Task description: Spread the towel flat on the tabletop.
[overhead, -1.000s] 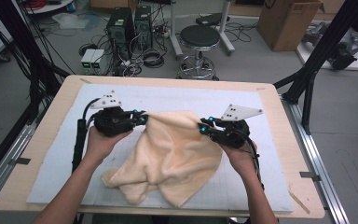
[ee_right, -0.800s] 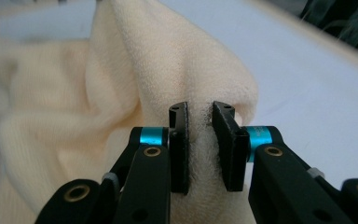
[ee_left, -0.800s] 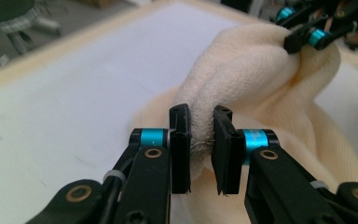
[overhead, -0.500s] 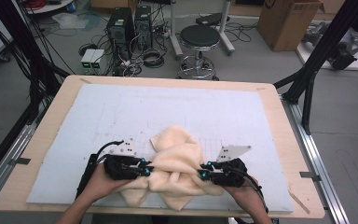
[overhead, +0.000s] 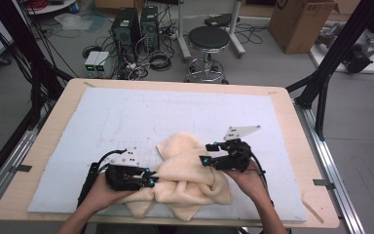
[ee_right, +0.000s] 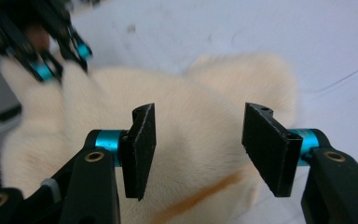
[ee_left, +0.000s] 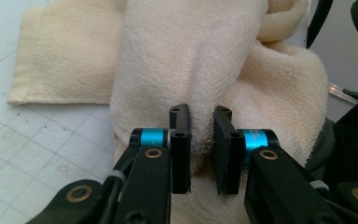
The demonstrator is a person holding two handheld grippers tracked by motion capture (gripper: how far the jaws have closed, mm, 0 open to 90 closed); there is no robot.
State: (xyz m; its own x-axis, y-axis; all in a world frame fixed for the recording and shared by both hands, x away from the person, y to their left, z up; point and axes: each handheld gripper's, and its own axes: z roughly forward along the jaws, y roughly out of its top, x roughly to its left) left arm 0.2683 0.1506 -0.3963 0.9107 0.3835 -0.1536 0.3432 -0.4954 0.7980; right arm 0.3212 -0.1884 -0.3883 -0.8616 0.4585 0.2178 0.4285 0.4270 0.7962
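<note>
The towel (overhead: 190, 175) was cream and fluffy, and it lay all bunched up in soft folds on the pale blue mat (overhead: 141, 117) near the person's edge of the wooden table (overhead: 282, 112). One rounded bump of it stuck up toward the middle of the mat, and a loose corner hung down toward the front edge. In the left gripper view the towel (ee_left: 196, 70) looked thick and loopy, with a flat hemmed part lying on the squared mat (ee_left: 37, 140) to one side. In the right gripper view the towel (ee_right: 191, 154) was blurry, with an orange-brown stripe low down. The left gripper (overhead: 143, 178) lay low on the mat at the towel's left side, held in the left hand (overhead: 102, 192), and pointed across toward the right. Its jaws were pinched tight on a fat fold of towel, which bulged out above them in the left gripper view (ee_left: 200, 140). The right gripper (overhead: 212, 158) sat higher, over the towel's right side, held in the right hand (overhead: 246, 178), and pointed left toward the other gripper. Its jaws had just been opening, and in the right gripper view (ee_right: 198, 149) they stood wide apart with the towel below them, not squeezing it.
</note>
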